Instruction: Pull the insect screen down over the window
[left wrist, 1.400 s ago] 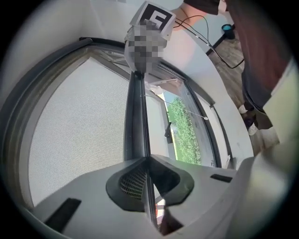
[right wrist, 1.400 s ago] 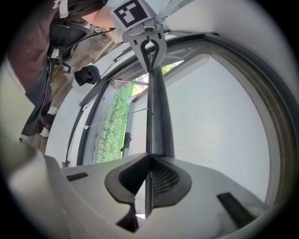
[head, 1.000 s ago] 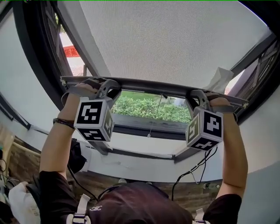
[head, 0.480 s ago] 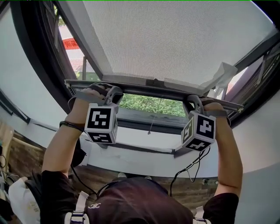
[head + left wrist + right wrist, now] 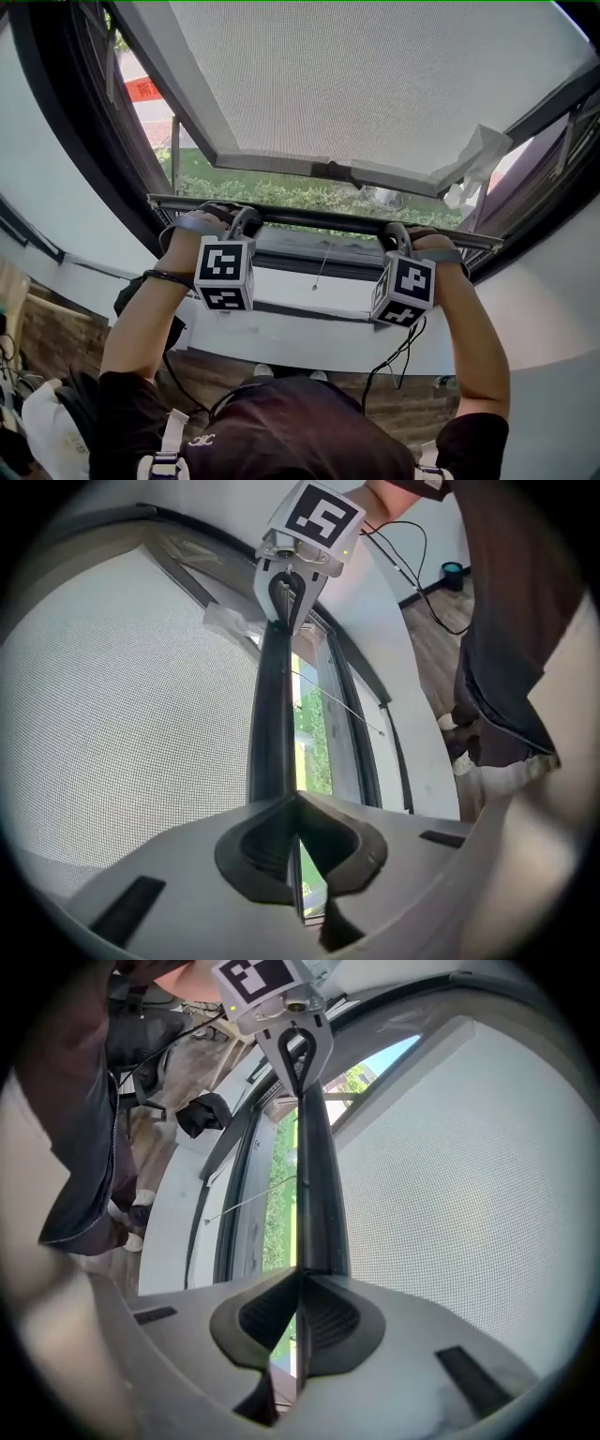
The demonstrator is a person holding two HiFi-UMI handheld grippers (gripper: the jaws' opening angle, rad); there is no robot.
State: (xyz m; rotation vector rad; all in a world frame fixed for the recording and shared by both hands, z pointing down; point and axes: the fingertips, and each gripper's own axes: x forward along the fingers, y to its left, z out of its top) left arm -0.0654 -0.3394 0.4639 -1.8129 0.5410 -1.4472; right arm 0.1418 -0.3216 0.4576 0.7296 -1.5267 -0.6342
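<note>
Clamping the dark bottom bar of the insect screen, the left tool and the right tool both have their jaws pressed closed on it, one toward each end. The bar crosses the middle of the head view, a little tilted. It is near the lower window frame but apart from it, with greenery showing between.

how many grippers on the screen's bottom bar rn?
2. Left gripper is shut on the bottom bar near its left end, right gripper near its right end. Nothing hidden.
</note>
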